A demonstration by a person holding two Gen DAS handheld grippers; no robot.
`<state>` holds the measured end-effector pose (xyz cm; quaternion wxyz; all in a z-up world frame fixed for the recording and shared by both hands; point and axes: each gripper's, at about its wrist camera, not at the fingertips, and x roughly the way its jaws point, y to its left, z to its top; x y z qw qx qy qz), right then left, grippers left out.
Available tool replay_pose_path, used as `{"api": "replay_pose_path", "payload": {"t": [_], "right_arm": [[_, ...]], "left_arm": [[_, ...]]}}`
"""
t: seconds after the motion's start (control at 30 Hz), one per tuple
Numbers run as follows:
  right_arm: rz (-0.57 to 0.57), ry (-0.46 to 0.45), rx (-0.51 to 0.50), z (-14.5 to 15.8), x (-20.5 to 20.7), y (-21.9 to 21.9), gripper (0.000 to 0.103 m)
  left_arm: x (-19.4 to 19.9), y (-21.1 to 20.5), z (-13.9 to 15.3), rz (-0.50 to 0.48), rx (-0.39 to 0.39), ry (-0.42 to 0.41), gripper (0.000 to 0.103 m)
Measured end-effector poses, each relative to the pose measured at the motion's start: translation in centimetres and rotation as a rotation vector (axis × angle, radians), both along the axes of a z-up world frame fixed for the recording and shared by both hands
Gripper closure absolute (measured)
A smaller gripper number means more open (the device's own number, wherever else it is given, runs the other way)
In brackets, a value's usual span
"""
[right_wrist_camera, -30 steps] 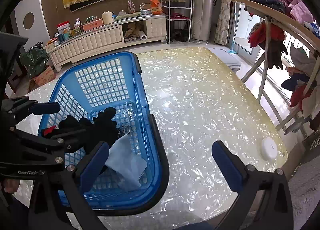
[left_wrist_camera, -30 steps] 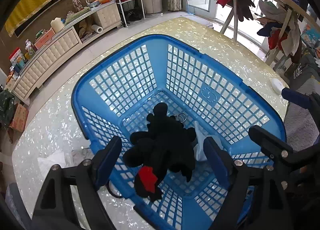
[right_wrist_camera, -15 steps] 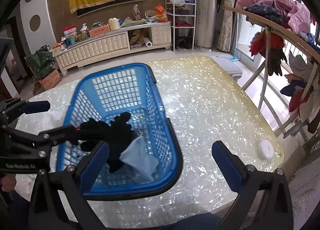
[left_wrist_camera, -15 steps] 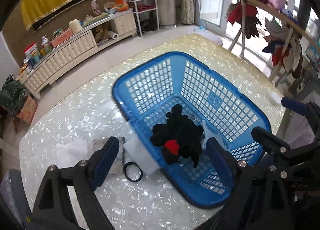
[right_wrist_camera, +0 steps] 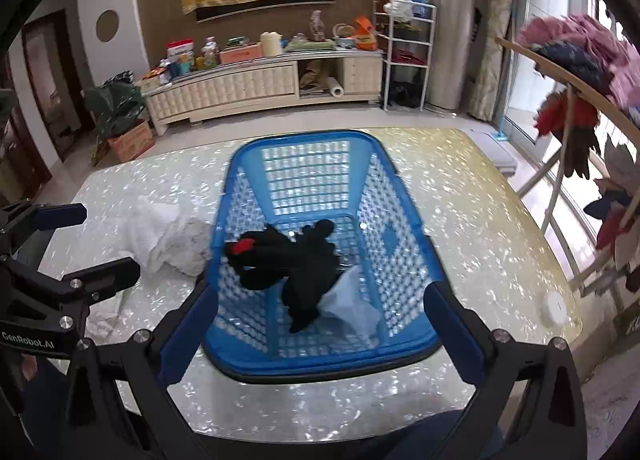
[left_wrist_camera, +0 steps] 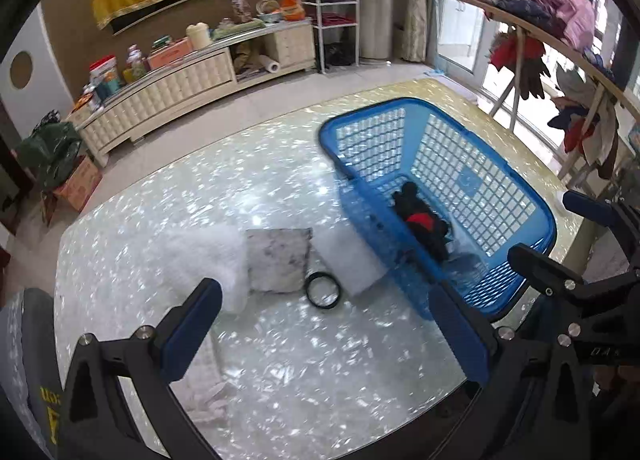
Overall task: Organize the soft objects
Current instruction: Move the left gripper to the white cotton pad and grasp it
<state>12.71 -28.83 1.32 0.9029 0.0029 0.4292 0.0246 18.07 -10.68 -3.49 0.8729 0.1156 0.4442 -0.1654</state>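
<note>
A blue mesh basket [right_wrist_camera: 244,236] stands on the shiny table; it also shows in the left wrist view [left_wrist_camera: 500,175]. In it lie a black soft toy with a red patch [right_wrist_camera: 288,260] and a pale blue cloth [right_wrist_camera: 352,306]. Left of the basket lie a white fluffy cloth [left_wrist_camera: 208,256], a grey square cloth [left_wrist_camera: 278,260], a white cloth [left_wrist_camera: 346,260] and a black ring [left_wrist_camera: 322,291]. My left gripper [left_wrist_camera: 326,336] is open and empty, above the table before these cloths. My right gripper [right_wrist_camera: 322,332] is open and empty over the basket's near end.
A small white round puck [right_wrist_camera: 554,310] sits near the table's right edge. A wooden rack with hanging clothes [right_wrist_camera: 576,127] stands to the right. A long cream cabinet [right_wrist_camera: 260,87] and a metal shelf [right_wrist_camera: 408,55] stand beyond the table.
My left gripper has pulled back and swung left, away from the basket, so the cloths and ring are now before it. My right gripper has backed off and turned toward the basket.
</note>
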Motion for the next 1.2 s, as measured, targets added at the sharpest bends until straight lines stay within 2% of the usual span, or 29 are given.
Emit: {"api": "replay_pose_path", "payload": {"t": [0.23, 0.4, 0.57, 0.67, 0.87, 1.2], "right_arm": [[0.065, 0.004, -0.014, -0.2, 0.2, 2.9, 0.000], [0.119, 0.018, -0.019, -1.0, 0.8, 5.0, 0.000], [0.173, 0.038, -0.024, -1.7, 1.9, 7.6, 0.000], [0.211, 0.043, -0.040, -1.9, 2.5, 9.1, 0.000], [0.262, 0.063, -0.049, -2.8, 3.7, 11.3, 0.000], [0.313, 0.114, -0.065, -5.3, 5.7, 15.0, 0.000]], "left_arm": [[-1.3, 5.5, -0.1, 0.092, -0.029, -0.017, 0.000], [-1.2, 9.8, -1.1, 0.203, -0.053, -0.007, 0.000], [-1.6, 13.0, -1.9, 0.251, -0.065, 0.010, 0.000], [-1.6, 14.8, -2.7, 0.295, -0.039, 0.032, 0.000], [-1.1, 17.5, -4.5, 0.317, -0.077, 0.104, 0.000], [0.7, 19.7, -9.1, 0.353, -0.073, 0.223, 0.000]]}}
